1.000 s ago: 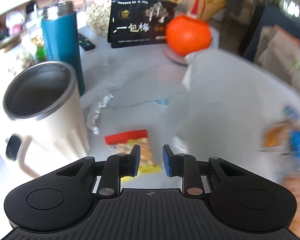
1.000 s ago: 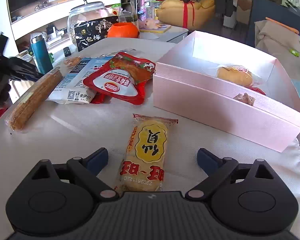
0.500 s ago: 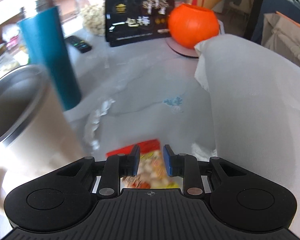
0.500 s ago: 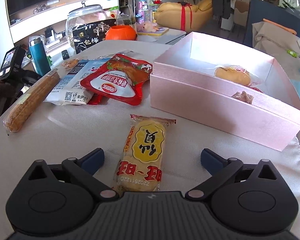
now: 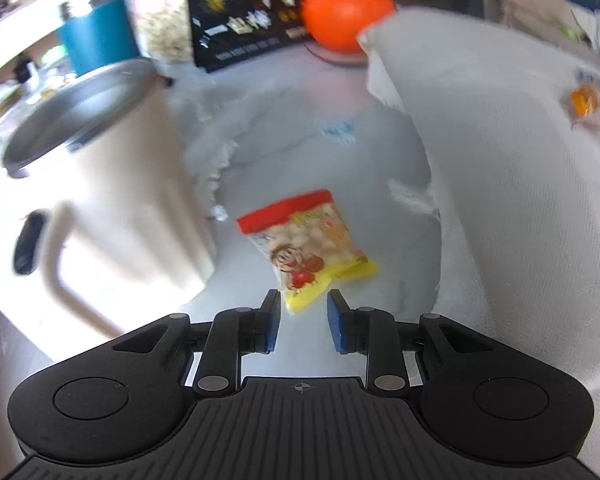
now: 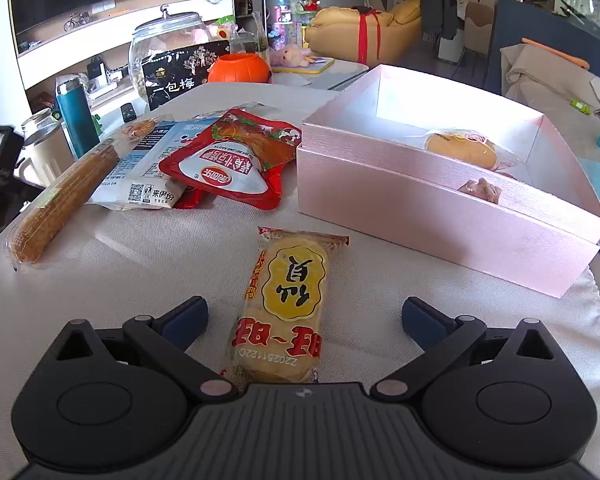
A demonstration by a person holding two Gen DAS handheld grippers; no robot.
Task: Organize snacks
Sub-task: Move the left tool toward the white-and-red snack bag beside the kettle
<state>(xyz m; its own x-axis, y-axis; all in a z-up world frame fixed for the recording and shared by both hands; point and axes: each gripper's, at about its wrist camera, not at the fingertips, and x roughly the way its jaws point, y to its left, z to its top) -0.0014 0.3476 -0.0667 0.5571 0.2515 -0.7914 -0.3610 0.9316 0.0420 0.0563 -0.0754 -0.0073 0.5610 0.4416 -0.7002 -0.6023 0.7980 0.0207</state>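
Note:
A small red-and-yellow snack packet [image 5: 308, 246] lies on the grey tabletop just ahead of my left gripper [image 5: 303, 320], whose jaws stand a little apart and hold nothing. My right gripper [image 6: 305, 316] is wide open, its fingers on either side of a yellow rice-cracker packet [image 6: 286, 306] that lies on the white cloth. A pink open box [image 6: 452, 184] at the right holds a wrapped bun [image 6: 462, 148] and another small snack [image 6: 482, 189]. A red pouch [image 6: 232, 160], a white-blue packet [image 6: 148, 168] and a long brown stick snack [image 6: 66, 196] lie to the left.
A cream steel mug [image 5: 112, 184] stands close on the left of the small packet, the white cloth's edge [image 5: 460, 200] on its right. A teal bottle [image 5: 96, 40], a black snack bag [image 5: 248, 20], an orange pumpkin bowl [image 5: 346, 8] and a glass jar [image 6: 164, 48] stand at the back.
My left gripper has drawn back from the small packet, which now lies fully ahead of the fingertips, and the jaws have parted slightly. The right gripper has barely moved.

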